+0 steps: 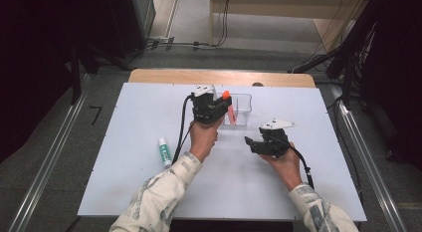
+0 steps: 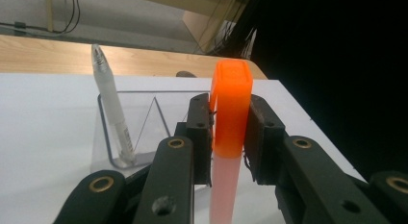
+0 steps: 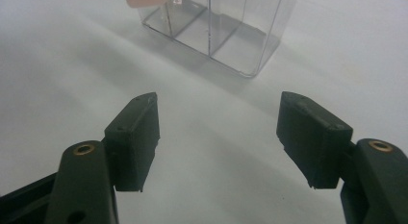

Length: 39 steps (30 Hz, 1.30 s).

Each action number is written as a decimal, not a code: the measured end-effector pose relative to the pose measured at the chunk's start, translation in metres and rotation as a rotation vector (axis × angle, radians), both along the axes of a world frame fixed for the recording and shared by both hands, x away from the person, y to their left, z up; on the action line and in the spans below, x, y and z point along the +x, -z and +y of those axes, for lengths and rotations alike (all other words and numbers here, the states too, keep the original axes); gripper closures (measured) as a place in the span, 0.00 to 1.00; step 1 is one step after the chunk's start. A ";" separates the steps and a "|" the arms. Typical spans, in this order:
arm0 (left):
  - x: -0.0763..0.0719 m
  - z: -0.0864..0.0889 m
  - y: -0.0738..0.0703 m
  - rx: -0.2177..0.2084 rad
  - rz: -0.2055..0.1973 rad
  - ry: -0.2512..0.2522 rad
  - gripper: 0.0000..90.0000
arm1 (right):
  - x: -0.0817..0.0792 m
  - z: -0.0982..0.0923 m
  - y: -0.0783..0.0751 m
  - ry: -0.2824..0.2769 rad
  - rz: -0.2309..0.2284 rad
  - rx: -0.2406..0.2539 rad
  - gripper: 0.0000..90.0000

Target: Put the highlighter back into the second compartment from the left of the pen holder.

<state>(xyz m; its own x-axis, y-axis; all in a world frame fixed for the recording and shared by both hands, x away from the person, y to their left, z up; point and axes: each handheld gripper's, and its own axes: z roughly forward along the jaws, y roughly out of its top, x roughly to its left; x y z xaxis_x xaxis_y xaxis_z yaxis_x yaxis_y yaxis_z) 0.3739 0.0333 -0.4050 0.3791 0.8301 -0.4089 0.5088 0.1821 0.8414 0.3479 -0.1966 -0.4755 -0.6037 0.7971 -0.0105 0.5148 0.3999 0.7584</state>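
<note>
Pinching an orange-capped marker (image 2: 231, 113) between its two black jaws, the left gripper (image 2: 230, 132) held the pen upright, cap uppermost, with the pale pink barrel hanging down below the pads. The pads pressed on the cap from either side, as the left gripper view showed. Just beyond the jaws and a little to their left in that view stood a clear plastic organiser (image 2: 144, 123), divided into compartments, and a translucent white pen (image 2: 111, 104) leaned in its left compartment, tip up. From the high view, the left gripper (image 1: 219, 108) sat right beside the organiser (image 1: 241, 112), the marker (image 1: 229, 105) tilted against the box's near left edge; whether its lower end was inside the box or just outside could not be told.

The right gripper (image 3: 219, 137) was spread wide with nothing between its pads, bare white table (image 3: 62, 65) showing through the gap. Ahead of those jaws, near but apart from them, the same organiser (image 3: 226, 31) stood with its inner walls visible. In the high view the right gripper (image 1: 255, 144) hovered in the person's right hand (image 1: 286, 165), nearer the person than the box and off to its right side.

Well behind and to the left of the left gripper, close to the person's patterned sleeve (image 1: 164, 192), a white and green glue stick (image 1: 164, 151) lay flat on the table.
</note>
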 end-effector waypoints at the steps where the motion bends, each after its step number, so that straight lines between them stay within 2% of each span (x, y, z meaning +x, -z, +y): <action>1: 0.001 0.000 -0.001 0.001 -0.003 -0.001 0.82 | 0.000 0.000 0.000 0.003 0.001 0.002 0.33; 3: 0.005 -0.001 -0.004 -0.019 0.003 -0.002 0.82 | 0.000 0.000 0.001 0.004 0.005 0.001 0.33; 14: 0.019 -0.001 -0.016 -0.050 -0.007 -0.026 0.82 | 0.000 -0.001 0.002 0.008 0.009 -0.001 0.33; 23: 0.027 -0.006 -0.021 -0.068 -0.019 -0.052 0.82 | 0.001 -0.002 0.002 0.012 0.012 0.002 0.34; 28: 0.032 -0.008 -0.022 -0.035 -0.038 -0.074 0.82 | 0.000 -0.002 0.001 0.012 0.012 0.009 0.34; 34: 0.037 -0.008 -0.017 -0.004 -0.033 -0.090 0.82 | 0.000 -0.002 0.002 0.005 0.012 0.004 0.34; 39: 0.040 -0.009 -0.011 0.043 -0.037 -0.110 0.82 | -0.001 -0.001 0.002 0.003 0.008 0.002 0.34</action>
